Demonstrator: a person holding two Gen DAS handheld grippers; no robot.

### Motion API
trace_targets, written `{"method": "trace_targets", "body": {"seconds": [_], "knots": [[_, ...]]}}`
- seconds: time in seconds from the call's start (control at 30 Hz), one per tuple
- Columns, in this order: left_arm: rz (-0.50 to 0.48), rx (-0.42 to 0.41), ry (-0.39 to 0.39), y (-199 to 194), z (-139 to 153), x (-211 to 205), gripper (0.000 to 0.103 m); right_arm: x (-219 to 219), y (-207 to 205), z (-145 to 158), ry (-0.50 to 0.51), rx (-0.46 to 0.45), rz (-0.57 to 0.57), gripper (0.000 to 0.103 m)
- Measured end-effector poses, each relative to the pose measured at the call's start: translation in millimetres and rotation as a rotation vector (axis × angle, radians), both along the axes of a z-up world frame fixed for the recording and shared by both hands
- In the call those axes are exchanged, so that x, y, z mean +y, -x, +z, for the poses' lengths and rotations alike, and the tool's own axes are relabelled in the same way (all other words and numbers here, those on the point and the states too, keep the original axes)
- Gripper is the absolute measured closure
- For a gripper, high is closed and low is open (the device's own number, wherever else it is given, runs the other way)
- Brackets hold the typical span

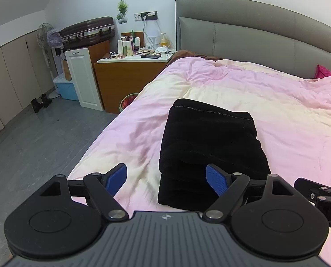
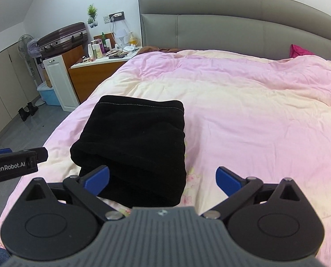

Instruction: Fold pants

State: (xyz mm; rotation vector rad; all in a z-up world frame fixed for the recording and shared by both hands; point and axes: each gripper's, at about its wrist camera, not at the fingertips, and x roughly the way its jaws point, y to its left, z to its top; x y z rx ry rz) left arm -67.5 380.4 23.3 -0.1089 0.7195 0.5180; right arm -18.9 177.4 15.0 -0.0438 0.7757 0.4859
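Note:
Black pants (image 1: 209, 146) lie folded into a thick rectangular bundle on the pink and cream duvet (image 1: 265, 102), near the bed's front left part. My left gripper (image 1: 166, 178) hovers over the bundle's near left corner, open, with nothing between its blue pads. In the right wrist view the same pants (image 2: 134, 142) sit left of centre. My right gripper (image 2: 163, 179) stands wide open above the bundle's near right edge, holding nothing. Each gripper's black side shows at the edge of the other's view.
A grey padded headboard (image 1: 254, 35) closes the far side. Left of the bed stand a wooden nightstand (image 1: 125, 80) crowded with bottles, a white cabinet door, a suitcase (image 1: 87, 32), a fan and a blue bin. A magenta cloth (image 2: 298, 51) lies by the headboard. Grey floor (image 1: 32, 146) runs along the left.

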Motion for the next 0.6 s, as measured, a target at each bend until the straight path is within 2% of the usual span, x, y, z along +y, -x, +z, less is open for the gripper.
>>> {"method": "trace_targets", "body": {"seconds": [0.6], "knots": [[-0.052,0.002,-0.008,-2.7,-3.2,-3.6,0.009,5.5,-7.9,-6.9,0.016,0.008,-0.014,0.005]]}}
